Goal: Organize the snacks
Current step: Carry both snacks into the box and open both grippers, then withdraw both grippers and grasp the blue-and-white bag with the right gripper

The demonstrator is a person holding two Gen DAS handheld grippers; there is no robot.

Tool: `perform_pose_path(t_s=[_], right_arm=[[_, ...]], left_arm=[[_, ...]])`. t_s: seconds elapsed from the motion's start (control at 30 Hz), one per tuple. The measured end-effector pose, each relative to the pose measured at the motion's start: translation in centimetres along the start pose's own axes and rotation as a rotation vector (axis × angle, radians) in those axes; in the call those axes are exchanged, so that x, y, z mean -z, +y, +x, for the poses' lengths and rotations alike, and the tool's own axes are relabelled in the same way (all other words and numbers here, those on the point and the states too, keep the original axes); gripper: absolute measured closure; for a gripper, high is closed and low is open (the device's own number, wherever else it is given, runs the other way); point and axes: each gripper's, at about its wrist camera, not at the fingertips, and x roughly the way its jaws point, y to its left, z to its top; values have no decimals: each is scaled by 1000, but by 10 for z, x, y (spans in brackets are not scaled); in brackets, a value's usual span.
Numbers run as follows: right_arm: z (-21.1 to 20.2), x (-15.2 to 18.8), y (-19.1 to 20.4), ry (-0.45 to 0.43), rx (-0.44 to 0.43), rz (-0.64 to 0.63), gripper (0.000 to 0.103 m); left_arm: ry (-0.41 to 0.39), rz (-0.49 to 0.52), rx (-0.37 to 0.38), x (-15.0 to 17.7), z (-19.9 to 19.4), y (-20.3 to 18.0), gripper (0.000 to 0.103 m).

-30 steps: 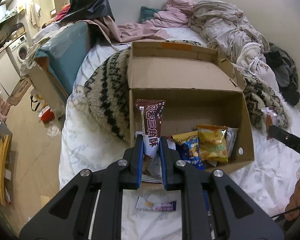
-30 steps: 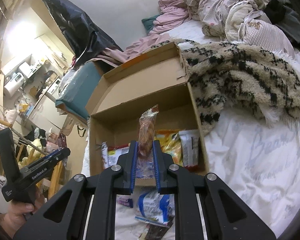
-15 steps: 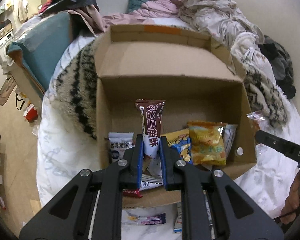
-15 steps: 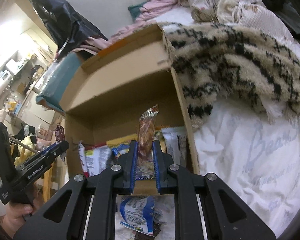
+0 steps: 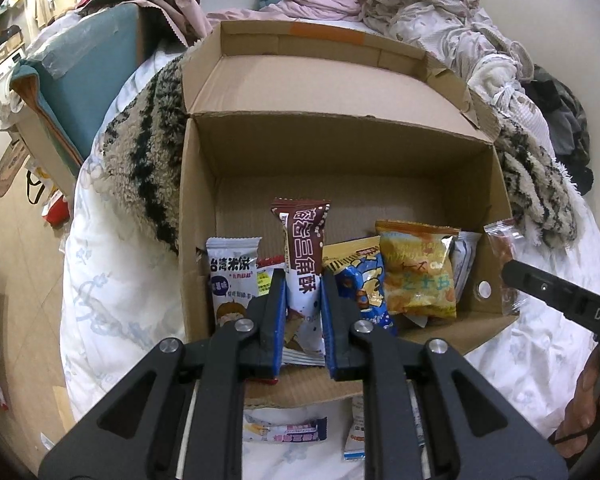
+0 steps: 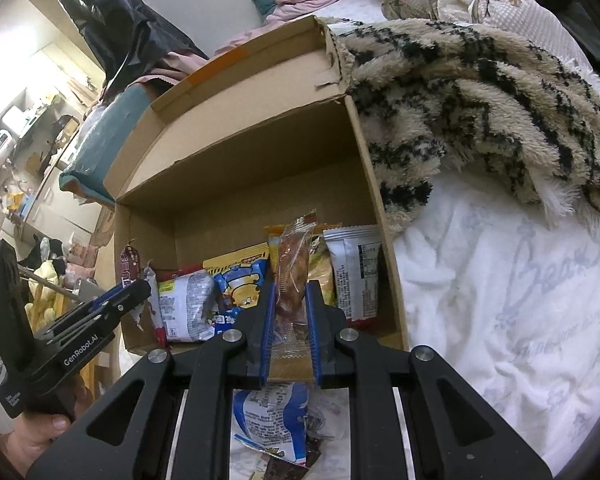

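Both grippers reach forward over the near edge of the open brown cardboard box, which sits on the white printed bedsheet. The left gripper is clamped on an upright brown-and-white wrapped snack bar with Chinese lettering, holding it by its lower half just inside the box's near wall. The right gripper is clamped on a clear plastic-wrapped brown pastry, also upright, near the box's right wall.

Inside the box, leaning along the near side, stand a white rice-cracker packet, a blue-and-yellow cartoon snack bag, an orange-yellow crisp bag and a white-grey sachet. The lower parts of these packets are hidden behind the gripper fingers and the box wall. More wrappers lie on the sheet just outside the box's near wall, mostly covered by the gripper bodies; their print cannot be read. A shaggy beige-and-black striped blanket lies against the box's sides.
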Motion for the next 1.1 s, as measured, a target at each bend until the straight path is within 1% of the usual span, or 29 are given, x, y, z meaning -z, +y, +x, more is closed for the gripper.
perform_pose_path(t_s=[0.1,0.13,0.17,0.2,0.27,0.3,0.37,0.47,0.6,0.67,0.73,0.8,0.83,0.87,1.0,1.07,1.1], right_arm=[[2,0,0,3,2,0,86],[2,0,0,4,1,3,84],[2,0,-1,3,-4,8,84],[2,-1,-1,2,-6,10,84],[2,-1,-1,0,-17,14,84],[2,-1,-1,2,-23,15,84],[1,-1,-1,-1,-29,17,84],[-1,-2,0,-6,-33,17,83],[0,-2,-1,1,-26,25,83],[0,-2,-2,9,-20,34,74],[-2,-2,-3,-1,-20,44,50],[-5,-3,-4,-20,-18,44,40],[-6,-3,-4,-25,-16,43,37],[-7,-4,-4,-28,-18,45,36],[-9,-4,-7,-32,-32,66,28],[-10,-4,-5,-32,-36,64,28],[-10,-4,-4,-34,-36,61,28]], left_arm=[[7,-9,-1,0,1,2,88],[9,-11,-2,0,1,3,84],[10,-14,-1,0,1,4,77],[8,-15,-3,0,0,4,73],[-1,-16,-12,0,-2,5,55],[-5,-18,-14,0,-3,5,51],[-18,-23,-13,-1,-6,6,34],[-45,-38,-8,-2,-12,9,20],[-60,-41,1,-1,-17,10,19],[-66,-38,-2,0,-18,10,19],[-80,-39,-7,1,-20,11,19],[-93,-42,-9,1,-23,12,19],[-99,-43,-11,2,-24,13,18],[-107,-38,-14,2,-26,13,16],[-142,-12,-58,3,-35,11,13],[-144,-13,-65,4,-38,11,8],[-144,-14,-63,4,-39,12,8]])
